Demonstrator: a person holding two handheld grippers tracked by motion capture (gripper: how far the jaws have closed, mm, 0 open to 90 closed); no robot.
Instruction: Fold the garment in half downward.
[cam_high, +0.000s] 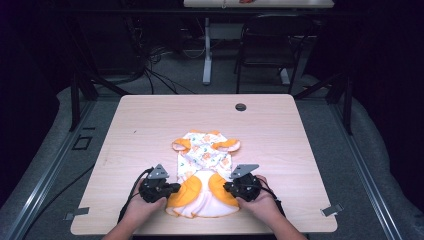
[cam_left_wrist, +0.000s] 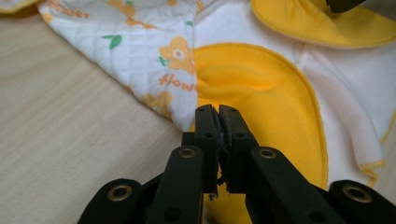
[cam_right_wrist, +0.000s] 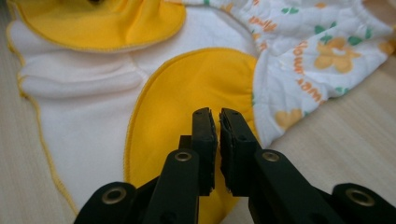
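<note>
Grippers, left (cam_high: 172, 188) and right (cam_high: 226, 187), lying narrowly parted (nothing pinched) at yellow flaps of quilted white flower-print baby garment (cam_high: 204, 159) on wooden table (cam_high: 140, 130).

The baby garment (cam_high: 204, 172) is soft matt cloth, quilted white with a flower print on the body and smooth yellow on its rounded flaps (cam_left_wrist: 261, 102), lying on a pale wood-grain table (cam_high: 150, 125) with a satin finish, while the grippers' jaws look like matt black plastic with brass-coloured rivets.

Baby garment (cam_high: 204, 172) – white quilted, orange flower print, yellow flaps – flat near table's front edge.
</note>
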